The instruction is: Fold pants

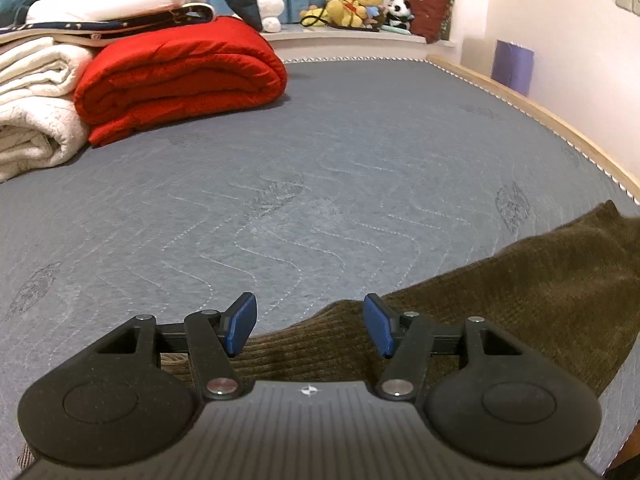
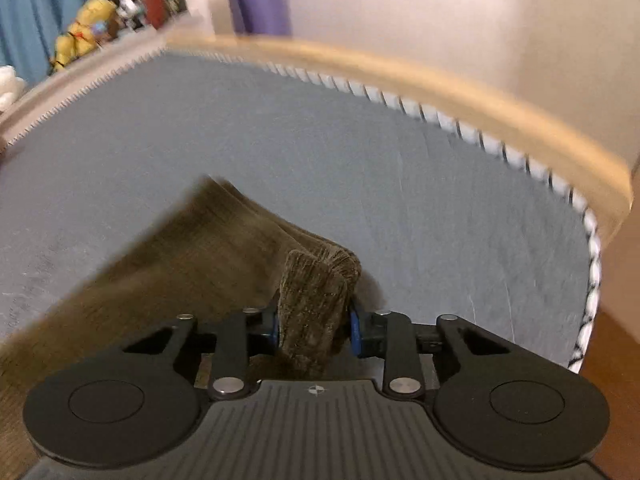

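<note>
Pants [image 2: 168,272] lie partly folded on bed [image 1: 320,160]; right gripper [image 2: 314,324] pinches a bunched corner, left gripper [image 1: 310,324] spread, empty. Final fold remains.

Two hand-held grippers, one spread, one clamped

The left gripper [image 1: 310,326] points forward and downward, its two black linkage arms splayed and its blue pads [image 1: 243,322] standing well apart with nothing pressed between them; the fabric of the pants [image 1: 500,292] lies below and beyond its fingertips, not pinched. The right gripper [image 2: 314,322] also tilts downward, its arms drawn inward so the blue pads [image 2: 355,330] press on either side of a bunched, upright fold of the brown cloth. Its view is blurred. No hand, sleeve or wrist of the person shows in either view.
</note>
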`<state>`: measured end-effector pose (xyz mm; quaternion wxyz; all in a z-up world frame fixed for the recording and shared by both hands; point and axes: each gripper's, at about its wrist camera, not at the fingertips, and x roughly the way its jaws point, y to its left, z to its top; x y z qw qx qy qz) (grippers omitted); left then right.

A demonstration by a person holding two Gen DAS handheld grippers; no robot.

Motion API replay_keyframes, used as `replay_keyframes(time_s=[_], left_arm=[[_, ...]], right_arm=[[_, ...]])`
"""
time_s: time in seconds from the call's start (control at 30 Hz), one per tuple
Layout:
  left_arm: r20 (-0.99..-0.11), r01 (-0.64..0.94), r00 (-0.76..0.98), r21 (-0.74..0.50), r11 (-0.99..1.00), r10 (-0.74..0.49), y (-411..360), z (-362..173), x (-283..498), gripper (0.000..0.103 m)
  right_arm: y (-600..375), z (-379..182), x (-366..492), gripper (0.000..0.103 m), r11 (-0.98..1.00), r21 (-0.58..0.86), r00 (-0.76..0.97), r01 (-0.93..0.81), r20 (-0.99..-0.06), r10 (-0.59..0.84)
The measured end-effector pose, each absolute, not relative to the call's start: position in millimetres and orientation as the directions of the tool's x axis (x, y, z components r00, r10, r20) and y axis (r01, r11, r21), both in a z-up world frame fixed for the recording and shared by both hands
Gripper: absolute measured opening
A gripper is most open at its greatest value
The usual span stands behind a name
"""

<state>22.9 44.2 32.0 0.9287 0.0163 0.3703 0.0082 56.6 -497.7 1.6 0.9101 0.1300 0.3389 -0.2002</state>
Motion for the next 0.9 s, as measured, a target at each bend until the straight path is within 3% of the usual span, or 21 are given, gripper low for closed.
replay_keyframes(time_s=[0.1,0.27,0.33,0.43,0.5,0.57,0.67,0.9], left_arm=[[-0.683,-0.044,0.730,0.000,0.999,0.032,54.3,37.4,21.5,0.065],[-0.688,-0.132,0.725,-0.099,0.986,0.028,77.3,47.4,14.2,0.065],[-0.693,-0.143,0.721,-0.132,0.981,0.012,83.3,48.0,11.6,0.065],[-0.717,-0.138,0.697,-0.155,0.978,-0.015,87.5,41.3,12.7,0.067],[-0.743,-0.139,0.667,-0.188,0.972,-0.049,90.7,32.5,15.9,0.067],[-0.762,-0.133,0.639,-0.237,0.962,-0.100,92.4,22.9,19.9,0.067],[-0.780,-0.114,0.600,-0.304,0.946,-0.178,91.7,9.9,29.0,0.065],[-0.814,-0.092,0.496,-0.396,0.913,-0.303,75.9,-30.7,59.7,0.066]], right_arm=[[-430.5,41.6,52.6,0.030,0.957,0.114,0.808,0.268,-0.568,-0.158],[-283.1,77.7,30.3,0.030,0.970,0.101,0.849,-0.219,-0.470,0.241],[-222.5,71.2,16.9,0.032,0.882,0.073,0.754,-0.465,-0.489,0.438],[-144.6,37.1,-7.0,0.047,0.633,0.123,0.436,-0.764,-0.624,0.648],[-119.2,16.5,-18.7,0.053,0.528,0.166,0.277,-0.833,-0.701,0.657],[-113.4,9.1,-23.8,0.056,0.480,0.197,0.207,-0.855,-0.720,0.663],[-121.4,15.0,-20.4,0.069,0.523,0.225,0.232,-0.822,-0.706,0.669],[-179.5,10.4,21.5,0.070,0.746,0.224,0.397,-0.627,-0.731,0.554]])
